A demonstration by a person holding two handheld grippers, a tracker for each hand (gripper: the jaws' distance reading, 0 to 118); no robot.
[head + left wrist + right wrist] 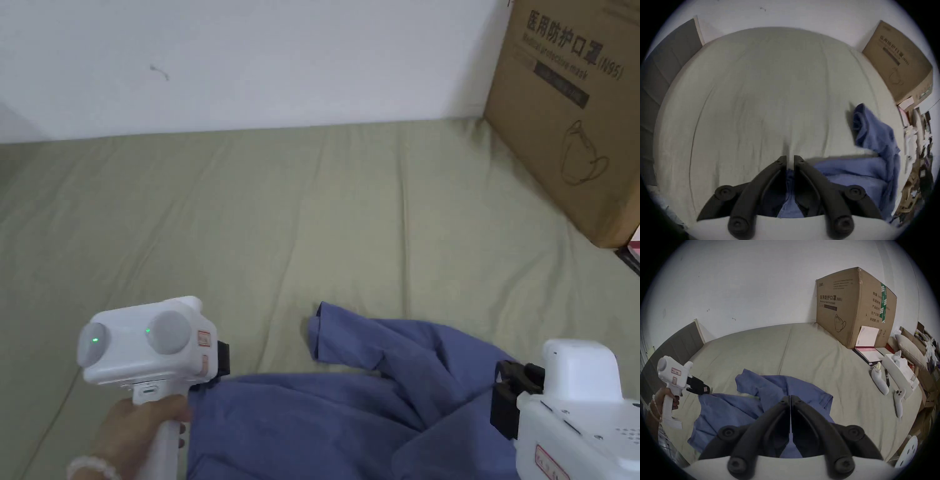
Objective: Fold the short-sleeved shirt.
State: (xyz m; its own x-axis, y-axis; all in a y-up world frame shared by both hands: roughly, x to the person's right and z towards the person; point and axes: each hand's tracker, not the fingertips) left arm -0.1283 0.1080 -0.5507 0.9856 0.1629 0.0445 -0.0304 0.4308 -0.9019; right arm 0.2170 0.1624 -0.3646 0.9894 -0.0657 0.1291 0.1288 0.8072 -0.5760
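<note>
Blue shirt (325, 412) rumpled on bed, pinched by both hand-held grippers

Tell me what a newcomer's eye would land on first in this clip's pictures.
A crumpled blue shirt lies at the near edge of an olive-green bed sheet, the one strong colour in the scene. The left tool pinches the shirt's left edge, and the right tool is closed with blue cloth behind its jaws. A big cardboard box stands at the far right against the white wall.
</note>
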